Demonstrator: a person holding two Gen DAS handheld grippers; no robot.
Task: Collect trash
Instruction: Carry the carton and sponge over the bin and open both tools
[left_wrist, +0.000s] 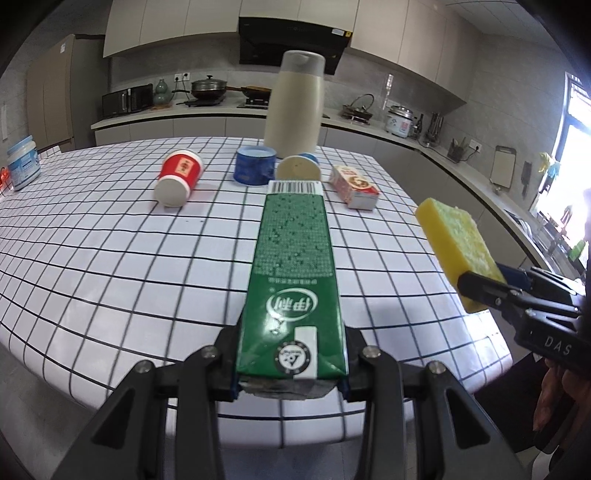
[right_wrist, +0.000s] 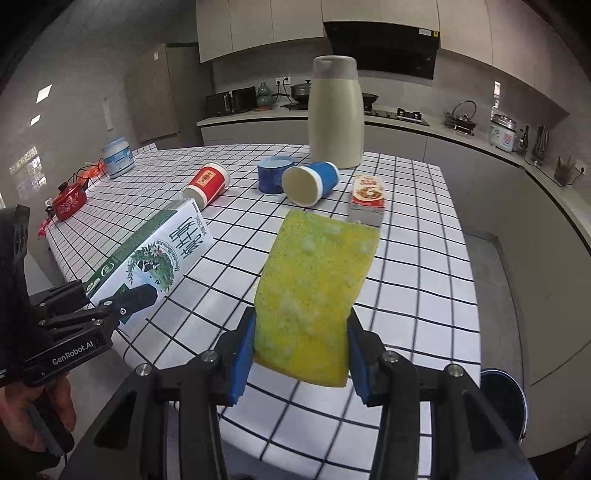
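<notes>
Left gripper (left_wrist: 290, 373) clamps green milk carton (left_wrist: 293, 273) held out ahead of it; right gripper (right_wrist: 301, 354) clamps yellow sponge (right_wrist: 314, 291) likewise, above checked table (left_wrist: 110, 258).

Cream thermos jug (right_wrist: 335, 110) upright on checked table (right_wrist: 406, 258), red pot (right_wrist: 68, 201) at edge

Checked table (right_wrist: 406, 258), tipped cups (right_wrist: 312, 182) (two), flask (right_wrist: 334, 110)

Right claw (right_wrist: 300, 354) clamping yellow sponge (right_wrist: 314, 295) above checked table (right_wrist: 406, 295), left claw (right_wrist: 125, 306) gripping milk carton (right_wrist: 159, 254)
</notes>
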